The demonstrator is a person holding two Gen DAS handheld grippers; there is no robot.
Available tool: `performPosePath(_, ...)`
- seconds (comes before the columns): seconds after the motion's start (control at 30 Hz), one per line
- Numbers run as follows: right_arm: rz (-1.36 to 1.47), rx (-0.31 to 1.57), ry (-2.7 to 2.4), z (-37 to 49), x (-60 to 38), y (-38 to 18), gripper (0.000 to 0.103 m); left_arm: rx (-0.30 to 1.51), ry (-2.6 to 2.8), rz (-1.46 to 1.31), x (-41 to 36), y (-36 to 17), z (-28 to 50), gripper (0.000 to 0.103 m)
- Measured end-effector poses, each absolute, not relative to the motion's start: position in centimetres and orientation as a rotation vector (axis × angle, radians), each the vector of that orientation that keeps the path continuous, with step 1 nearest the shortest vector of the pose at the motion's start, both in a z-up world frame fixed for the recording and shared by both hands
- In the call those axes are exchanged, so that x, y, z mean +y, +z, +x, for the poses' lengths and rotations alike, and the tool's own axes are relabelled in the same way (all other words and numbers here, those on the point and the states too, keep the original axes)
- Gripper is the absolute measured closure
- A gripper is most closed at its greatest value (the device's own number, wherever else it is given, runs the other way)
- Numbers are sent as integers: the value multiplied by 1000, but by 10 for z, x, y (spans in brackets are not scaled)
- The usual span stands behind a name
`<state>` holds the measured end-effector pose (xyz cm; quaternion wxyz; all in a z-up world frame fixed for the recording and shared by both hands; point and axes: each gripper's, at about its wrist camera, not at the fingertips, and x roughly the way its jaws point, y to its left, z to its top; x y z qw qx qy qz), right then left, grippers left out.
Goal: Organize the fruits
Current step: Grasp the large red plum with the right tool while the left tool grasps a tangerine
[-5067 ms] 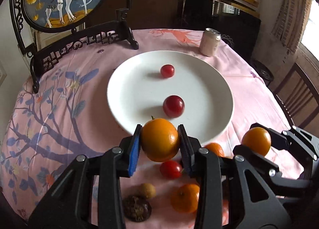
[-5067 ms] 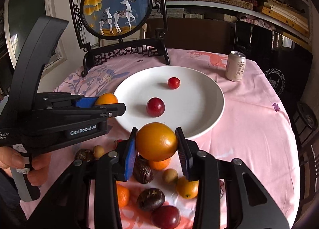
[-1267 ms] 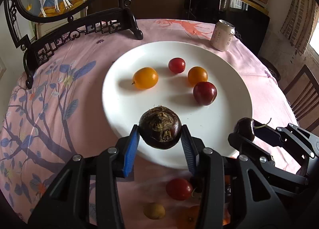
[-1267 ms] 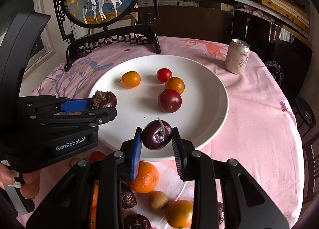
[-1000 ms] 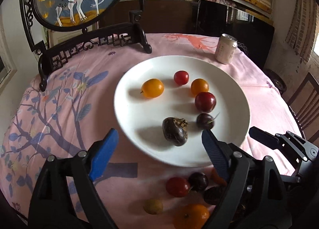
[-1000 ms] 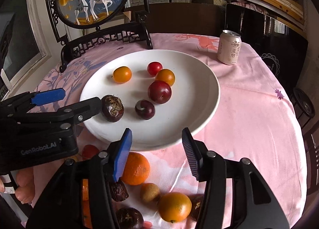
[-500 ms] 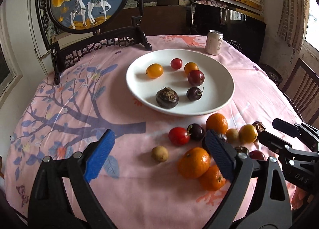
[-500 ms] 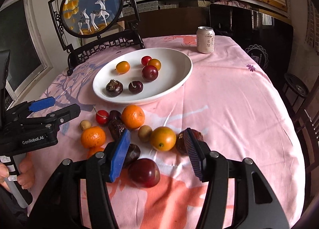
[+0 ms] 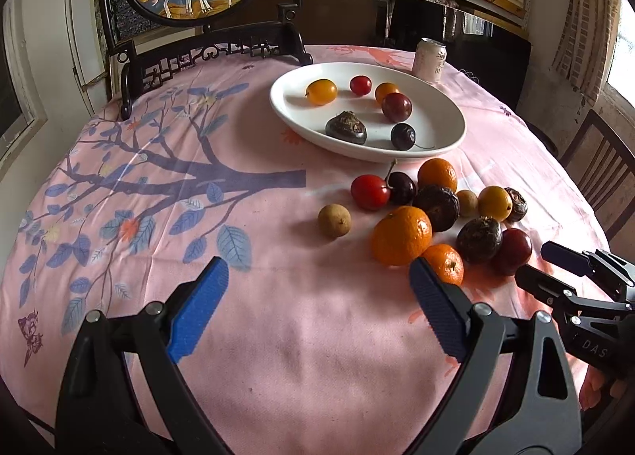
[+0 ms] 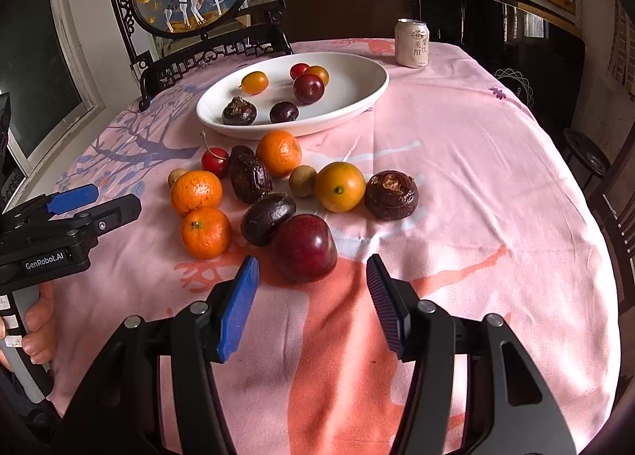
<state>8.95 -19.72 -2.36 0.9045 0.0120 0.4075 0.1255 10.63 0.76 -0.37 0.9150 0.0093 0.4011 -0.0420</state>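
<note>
Left gripper (image 9: 317,316) and right gripper (image 10: 311,296) hovering with fingers wide apart, holding nothing, fruit pile (image 10: 278,193) lying before plate (image 10: 357,98) on worktop (image 10: 476,177).

1. "GenRobot.AI" stands in white letters on the black body of the left gripper (image 10: 79,203), seen at the left edge of the right wrist view.
2. "DAS" can be read in pale letters on the black body of the right gripper (image 9: 555,268), at the right edge of the left wrist view; the word is cut off there.
3. The drink can (image 10: 412,43), near the far edge of the tabletop (image 10: 476,177), carries dark Chinese characters in a column down its pale side; they are too small to make out with certainty.
</note>
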Motion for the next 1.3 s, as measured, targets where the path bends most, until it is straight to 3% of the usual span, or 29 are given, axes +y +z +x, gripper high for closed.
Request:
performPosePath(0.53, -118, 913, 215, 123, -179, -39, 46, 902, -132, 15, 2, -22, 112, 9)
performPosePath(0.6, -123, 912, 226, 126, -178, -40, 54, 914, -142, 14, 1, -23, 112, 9)
performPosePath(0.63, -113, 913, 260, 125, -177, -39, 65, 915, -143, 18, 0, -23, 112, 9)
performPosePath(1.23, 16, 878, 327, 81, -218, -26, 65, 942, -182, 70, -48, -26, 112, 10)
performPosePath(1.3, 32, 876, 328, 78, -222, -27, 65, 962, -195, 71, -55, -29, 114, 16)
